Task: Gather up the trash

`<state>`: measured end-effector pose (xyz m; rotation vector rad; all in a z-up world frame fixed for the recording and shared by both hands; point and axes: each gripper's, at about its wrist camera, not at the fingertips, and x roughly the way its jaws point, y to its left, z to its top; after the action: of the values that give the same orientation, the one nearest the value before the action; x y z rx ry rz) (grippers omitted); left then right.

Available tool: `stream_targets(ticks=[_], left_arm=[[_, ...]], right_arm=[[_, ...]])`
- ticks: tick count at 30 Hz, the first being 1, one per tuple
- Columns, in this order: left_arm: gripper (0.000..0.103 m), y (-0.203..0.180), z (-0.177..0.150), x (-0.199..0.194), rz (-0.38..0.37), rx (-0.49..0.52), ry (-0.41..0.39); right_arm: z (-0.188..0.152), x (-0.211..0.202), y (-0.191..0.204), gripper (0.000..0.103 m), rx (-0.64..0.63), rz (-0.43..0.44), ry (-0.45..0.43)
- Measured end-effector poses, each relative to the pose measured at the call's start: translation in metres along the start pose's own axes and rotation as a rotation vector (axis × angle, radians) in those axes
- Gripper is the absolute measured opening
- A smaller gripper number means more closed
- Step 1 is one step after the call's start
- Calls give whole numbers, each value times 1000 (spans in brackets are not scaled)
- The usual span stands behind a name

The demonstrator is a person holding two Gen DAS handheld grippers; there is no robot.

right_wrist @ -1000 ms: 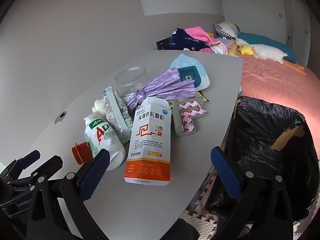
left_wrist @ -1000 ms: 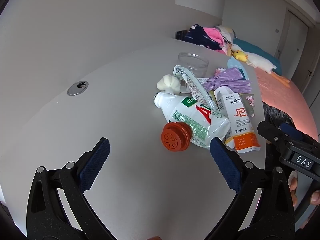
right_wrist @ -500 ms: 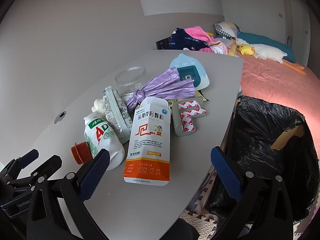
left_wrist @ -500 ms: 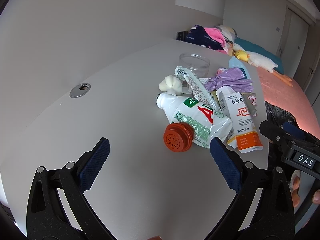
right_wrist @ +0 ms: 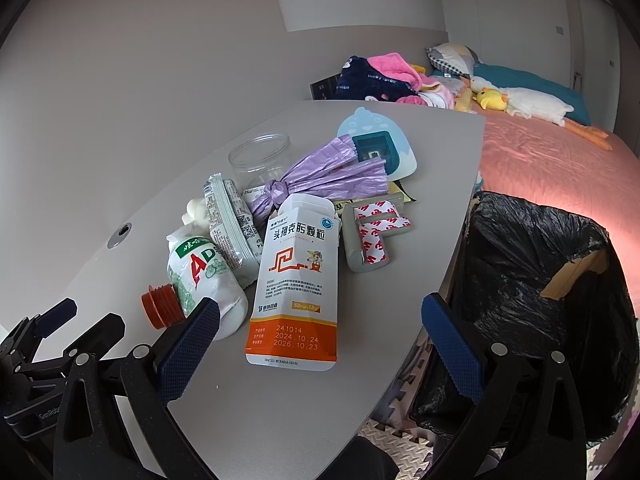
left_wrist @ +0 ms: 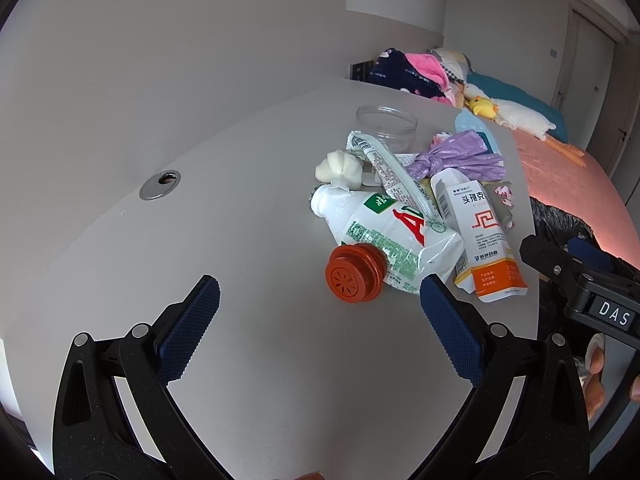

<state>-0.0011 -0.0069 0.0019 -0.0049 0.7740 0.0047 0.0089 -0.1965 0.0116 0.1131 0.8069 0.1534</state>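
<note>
On grey table (left_wrist: 248, 360) — crumpled bottle (left_wrist: 394, 242), glossy pouch (right_wrist: 296, 280) — both grippers (left_wrist: 318, 322) (right_wrist: 320, 328) spread.

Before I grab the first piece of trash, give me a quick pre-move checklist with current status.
1. Left gripper open, empty: ok.
2. Right gripper open, empty: ok.
3. Bin bag mouth open beside the table: ok.
4. White bottle with orange cap lying nearest the left gripper, top unobstructed: ok.
5. Medicine pouch flat ahead of the right gripper: ok.
6. Room left inside the bag: cannot tell.
</note>
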Motion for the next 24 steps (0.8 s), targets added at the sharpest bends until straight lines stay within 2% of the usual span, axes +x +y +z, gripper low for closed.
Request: stream_targets(ticks=[24], left_arm=[[97, -3, 0, -7, -20, 2, -17]], right_arm=[[0, -6, 1, 101, -11, -6, -13]])
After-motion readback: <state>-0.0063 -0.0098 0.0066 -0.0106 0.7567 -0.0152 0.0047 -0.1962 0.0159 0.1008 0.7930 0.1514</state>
